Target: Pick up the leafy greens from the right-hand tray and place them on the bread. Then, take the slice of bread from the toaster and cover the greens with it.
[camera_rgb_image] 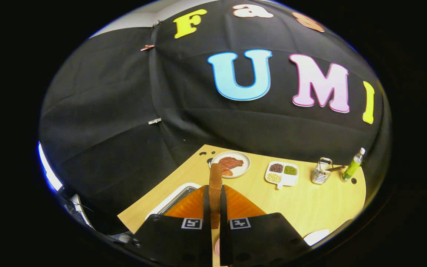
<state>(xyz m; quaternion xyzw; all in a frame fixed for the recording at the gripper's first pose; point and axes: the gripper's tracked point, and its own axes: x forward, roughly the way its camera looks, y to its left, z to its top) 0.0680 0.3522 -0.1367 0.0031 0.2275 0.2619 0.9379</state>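
Gripper [215, 207]: fingers drawn close together, clamped edge-on upon a slice of bread; both fingers press its flat faces.
Slice of bread [215, 185]: brown crust edge showing, held upright between the fingers, its top end rising beyond the fingertips, above the near part of the worktop.
Worktop [310, 200]: pale wood, with small round holes near its far left corner and near its right edge.
Metal tray [178, 198]: shallow, white-rimmed, at the worktop's left edge, just left of the fingers; contents cannot be made out.
Round plate [244, 167]: white, near the far left corner, beyond the slice of bread; carries reddish-brown food, kind cannot be told.
Divided dish [285, 180]: white, three compartments with dark, green and pale fillings, along the far edge, right of the round plate and apart from it.
Wire holder [321, 171]: metal, upright, near the far right corner, right of the divided dish.
Bottle [353, 165]: green with white cap, leaning, just beside the wire holder at the far right corner.
Leafy greens: cannot be told.
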